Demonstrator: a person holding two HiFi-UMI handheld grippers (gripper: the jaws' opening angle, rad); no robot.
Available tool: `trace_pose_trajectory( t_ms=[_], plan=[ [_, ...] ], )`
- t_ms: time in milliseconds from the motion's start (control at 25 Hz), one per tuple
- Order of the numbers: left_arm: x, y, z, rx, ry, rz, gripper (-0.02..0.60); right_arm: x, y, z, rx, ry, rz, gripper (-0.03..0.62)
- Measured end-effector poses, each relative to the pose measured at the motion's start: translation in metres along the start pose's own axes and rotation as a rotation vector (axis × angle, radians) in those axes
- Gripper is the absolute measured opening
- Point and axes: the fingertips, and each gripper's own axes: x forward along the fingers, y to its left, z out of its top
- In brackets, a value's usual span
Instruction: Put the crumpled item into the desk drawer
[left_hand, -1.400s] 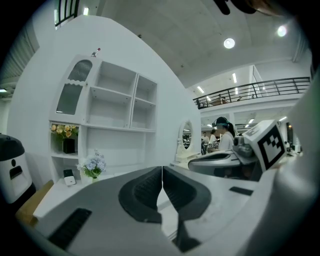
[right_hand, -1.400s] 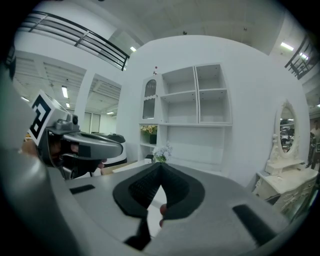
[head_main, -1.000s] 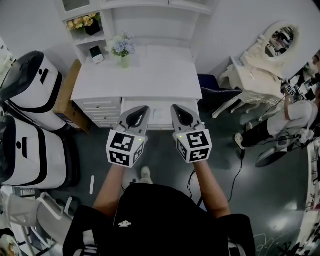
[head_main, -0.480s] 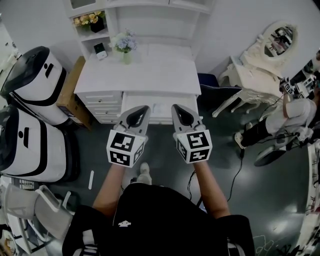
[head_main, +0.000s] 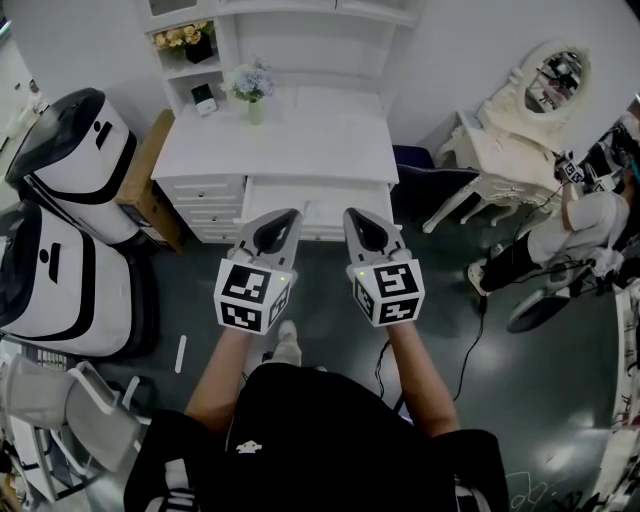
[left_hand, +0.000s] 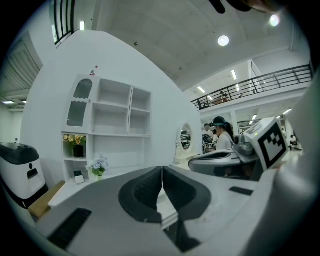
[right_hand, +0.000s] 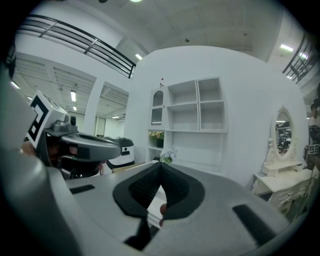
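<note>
A white desk (head_main: 280, 140) stands ahead of me, and its middle drawer (head_main: 330, 200) looks pulled out, pale inside. I see no crumpled item that I can make out in any view. My left gripper (head_main: 285, 217) and right gripper (head_main: 355, 217) are held side by side at the drawer's front. Seen from its own camera, the left gripper (left_hand: 162, 172) has its jaws pressed together with nothing between them. The right gripper (right_hand: 160, 170) also has its jaws meeting; a small reddish spot shows low behind them, too small to identify.
Two large white machines (head_main: 60, 170) and a cardboard box (head_main: 145, 185) flank the desk's left. A flower vase (head_main: 250, 88) stands on the desk. A dark chair (head_main: 430, 185), a white vanity (head_main: 530, 120), a person (head_main: 590, 230) and a floor cable (head_main: 470, 350) are to the right.
The desk has slid upward in the head view while both grippers keep their place in it: I have drawn back a little from the desk. The jaws have not changed.
</note>
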Motion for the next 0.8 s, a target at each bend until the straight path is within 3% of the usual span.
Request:
trace_pose_trajectory(
  t_ms=[800],
  plan=[
    [-0.043,-0.022,-0.006,0.004,-0.023,0.021,0.009,-0.041,0.032,-0.006,-0.038,0.009,0.008,-0.005]
  ],
)
